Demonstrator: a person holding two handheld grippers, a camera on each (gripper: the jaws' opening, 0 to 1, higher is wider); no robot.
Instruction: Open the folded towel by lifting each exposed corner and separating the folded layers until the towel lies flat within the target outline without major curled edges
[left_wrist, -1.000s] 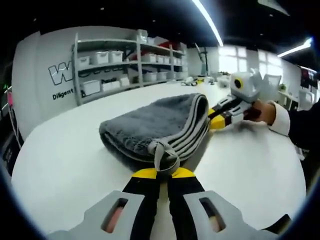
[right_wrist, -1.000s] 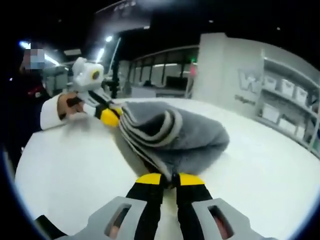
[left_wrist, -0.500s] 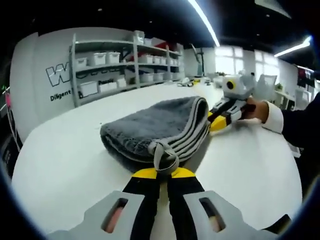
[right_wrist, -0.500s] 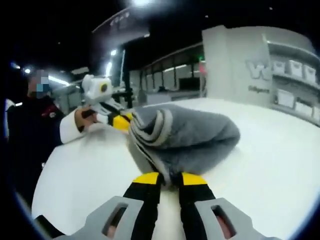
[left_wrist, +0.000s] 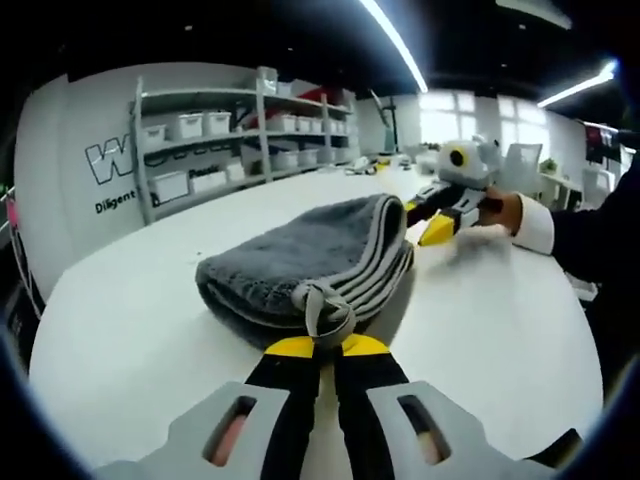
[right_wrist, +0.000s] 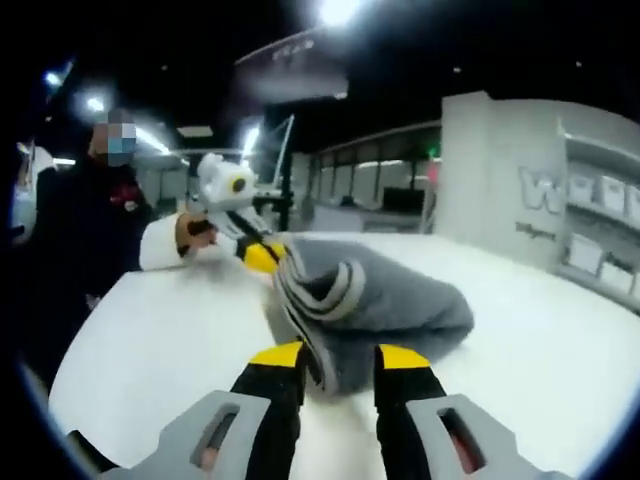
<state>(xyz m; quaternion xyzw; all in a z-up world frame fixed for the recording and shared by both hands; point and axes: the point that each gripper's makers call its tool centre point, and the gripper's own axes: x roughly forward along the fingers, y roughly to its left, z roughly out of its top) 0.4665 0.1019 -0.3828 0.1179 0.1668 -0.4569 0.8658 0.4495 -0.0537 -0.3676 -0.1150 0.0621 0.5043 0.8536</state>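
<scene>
The folded towel (left_wrist: 310, 258) lies mid-surface (left_wrist: 120, 330), layers stacked. The left gripper (left_wrist: 318, 345) has its fingers closed on a near corner loop. The right gripper (right_wrist: 338, 352) stands with fingers parted around the towel's edge, gripping nothing. Best pinch only the top layer there — then lift both corners together and draw apart, keeping edges from curling.

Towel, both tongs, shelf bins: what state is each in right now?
Towel: folded in layers, bunched, resting on the table.
Left tongs: shut on the towel's near corner.
Right tongs: open, jaws either side of the towel's edge.
Bins: upright on the shelves; too small to tell their contents.
</scene>
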